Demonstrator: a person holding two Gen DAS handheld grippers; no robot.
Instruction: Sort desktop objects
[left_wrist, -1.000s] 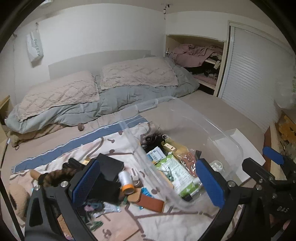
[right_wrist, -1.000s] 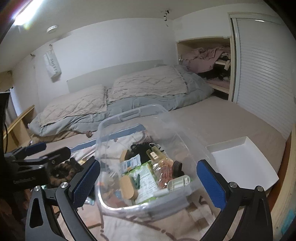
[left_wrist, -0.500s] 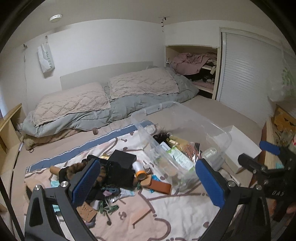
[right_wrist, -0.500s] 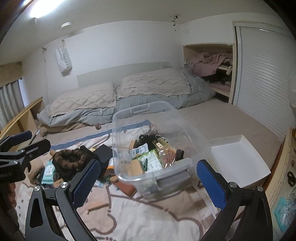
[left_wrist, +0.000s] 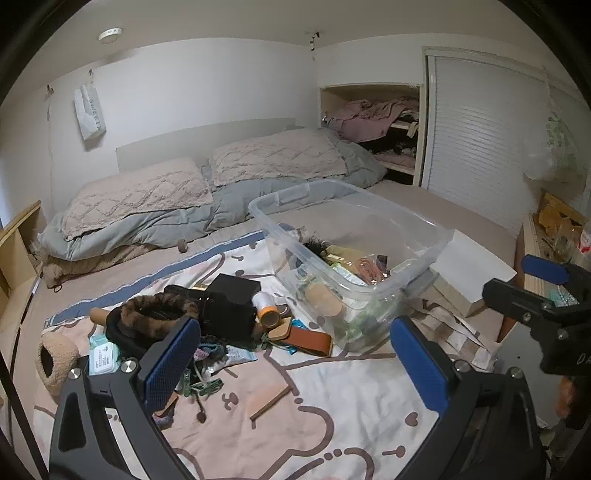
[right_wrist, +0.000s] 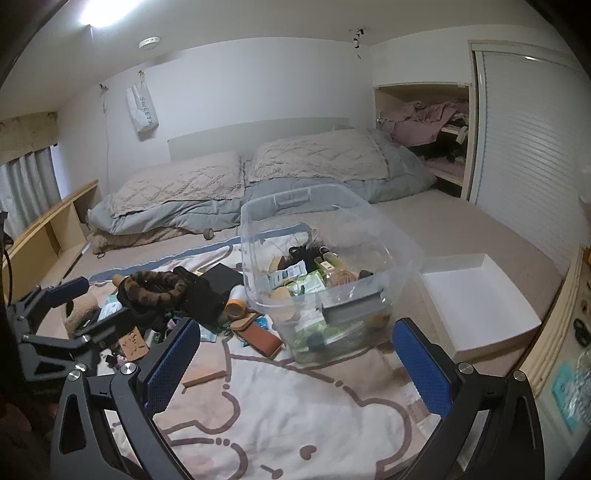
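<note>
Distance has grown: both grippers have pulled back from the clear bin (left_wrist: 351, 254), which a second ago filled the views. Left gripper (left_wrist: 291, 365) and right gripper (right_wrist: 295, 363) hang with jaws spread, empty. Bin sits part-filled on the bed; unsorted clutter (left_wrist: 207, 314) remains left of it, so sorting continues.

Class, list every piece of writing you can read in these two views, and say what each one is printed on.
"SWEET": white bag hanging on the wall; any further letters are unclear.
"DA": side of the right gripper, cut off at the frame edge.
Packets inside the clear bin and the pale pack on the blanket: print too small to read.
</note>
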